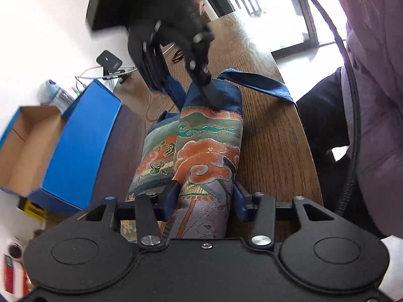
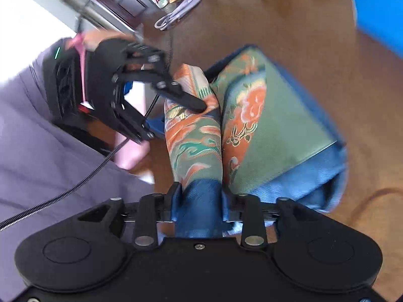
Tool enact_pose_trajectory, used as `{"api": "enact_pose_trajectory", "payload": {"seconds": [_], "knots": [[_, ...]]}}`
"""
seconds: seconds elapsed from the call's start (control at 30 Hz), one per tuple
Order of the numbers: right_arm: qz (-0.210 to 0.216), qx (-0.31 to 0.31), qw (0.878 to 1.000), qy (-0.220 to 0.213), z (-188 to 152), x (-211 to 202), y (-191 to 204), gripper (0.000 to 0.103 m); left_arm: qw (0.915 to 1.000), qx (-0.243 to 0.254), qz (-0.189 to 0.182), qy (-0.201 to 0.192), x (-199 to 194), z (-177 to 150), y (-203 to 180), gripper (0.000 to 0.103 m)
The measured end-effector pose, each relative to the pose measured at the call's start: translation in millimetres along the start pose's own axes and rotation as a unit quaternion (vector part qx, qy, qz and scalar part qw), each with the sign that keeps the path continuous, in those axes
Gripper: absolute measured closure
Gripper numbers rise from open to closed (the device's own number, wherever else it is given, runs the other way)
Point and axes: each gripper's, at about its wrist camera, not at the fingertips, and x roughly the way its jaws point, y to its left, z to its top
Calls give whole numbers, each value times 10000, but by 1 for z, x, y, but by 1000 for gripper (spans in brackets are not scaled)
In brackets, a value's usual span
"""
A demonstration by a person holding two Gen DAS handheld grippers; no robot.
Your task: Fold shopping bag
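Observation:
The shopping bag [image 1: 206, 151], brocade in green and orange with blue trim, lies on the wooden table [image 1: 267, 156], one long fold raised along its middle. My left gripper [image 1: 206, 198] has its blue pads on both sides of the fold's lilac end, shut on it. At the far end my right gripper [image 1: 186, 93] holds the blue band. In the right wrist view the right gripper [image 2: 201, 201] clamps that blue band of the bag [image 2: 264, 115], and the left gripper [image 2: 176, 119] grips the opposite end. A blue handle strap [image 1: 264, 83] trails to the right.
A blue box lid [image 1: 78, 146] and an open cardboard box [image 1: 30, 146] stand left of the bag. A phone stand [image 1: 109, 61] and cables sit behind them. A person in a purple garment [image 1: 372, 100] is at the table edge. A coiled cable [image 2: 176, 12] lies beyond.

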Motion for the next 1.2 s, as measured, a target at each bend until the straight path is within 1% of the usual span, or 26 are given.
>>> {"api": "enact_pose_trajectory", "payload": {"seconds": [0.03, 0.07, 0.1, 0.13, 0.2, 0.23, 0.33, 0.4, 0.43, 0.5, 0.53, 0.57, 0.6, 0.63, 0.67, 0.7, 0.77, 0.8, 0.87, 0.9, 0.93, 0.97, 1.03, 1.07, 1.13, 1.2], "knots": [[-632, -430, 9969, -160, -3, -7, 24, 61, 9995, -241, -186, -18, 1, -1, 10, 59], [-976, -688, 9926, -230, -5, -9, 38, 60, 9981, -490, -378, -36, 3, -2, 20, 58], [-1488, -1069, 9825, -338, -9, -9, 57, 58, 9968, -613, -502, -42, 4, -3, 26, 58], [-2228, -1775, 9573, -496, -20, -1, 94, 57, 9954, -727, -621, -47, 5, -4, 32, 58], [-2487, -2254, 9406, -506, -24, 11, 111, 57, 9924, -917, -821, -57, 7, -6, 41, 58], [-2565, -2575, 9303, -494, -30, 24, 127, 57, 9878, -1161, -1037, -55, 8, -8, 52, 58], [-3011, -3011, 9044, -269, -32, 53, 133, 56, 9815, -1410, -1293, -42, 9, -11, 61, 58], [-3044, -3183, 8975, -222, -33, 63, 138, 53, 9734, -1710, -1525, -59, 10, -15, 73, 58], [-3136, -3313, 8897, -153, -33, 69, 140, 51, 9690, -1858, -1626, -72, 12, -17, 78, 58], [-3450, -3671, 8638, 58, -37, 88, 145, 49, 9551, -2262, -1907, -145, 15, -24, 92, 58], [-3621, -3832, 8497, 50, -41, 95, 145, 53, 9525, -2327, -1957, -157, 16, -26, 95, 58], [-3645, -3830, 8488, 54, -41, 95, 145, 55, 9505, -2373, -2000, -171, 17, -26, 97, 57], [-3517, -3627, 8630, 92, -35, 91, 141, 59, 9484, -2417, -2042, -186, 18, -27, 99, 57], [-3286, -3333, 8836, 118, -28, 85, 134, 61, 9524, -2319, -1968, -187, 16, -25, 97, 53], [-3130, -3168, 8953, 132, -23, 80, 130, 62, 9567, -2211, -1884, -188, 14, -21, 95, 48], [-2851, -2928, 9125, 169, -16, 74, 120, 63, 9593, -2153, -1821, -178, 12, -18, 92, 46], [-2458, -2624, 9329, 223, -3, 63, 108, 63, 9672, -1999, -1548, -240, 1, -9, 85, 41], [-2141, -2440, 9454, 302, 4, 58, 97, 63, 9701, -1935, -1438, -276, -4, -6, 81, 40], [-1694, -2135, 9613, 408, 13, 49, 81, 63, 9862, -1362, -884, -318, -18, 1, 63, 38], [-1459, -1971, 9684, 458, 19, 45, 72, 63, 9919, -1066, -600, -337, -25, 5, 54, 34], [-1156, -1752, 9764, 516, 26, 40, 59, 63, 9974, -590, -281, -304, -27, 9, 39, 31], [-964, -1622, 9805, 552, 29, 38, 50, 63, 9996, -81, -17, -252, -28, 12, 22, 31], [-262, -1147, 9910, 647, 38, 32, 21, 63, 9988, 457, 155, -129, -23, 14, 5, 31], [-66, -1029, 9925, 659, 40, 31, 14, 63, 9974, 678, 241, -83, -18, 13, -3, 31], [702, -615, 9927, 759, 44, 32, -7, 63, 9973, 697, 230, 17, -7, 11, -5, 32], [1167, -280, 9898, 768, 44, 34, -22, 63, 9994, 289, -49, 159, 2, 10, 7, 37]]}}
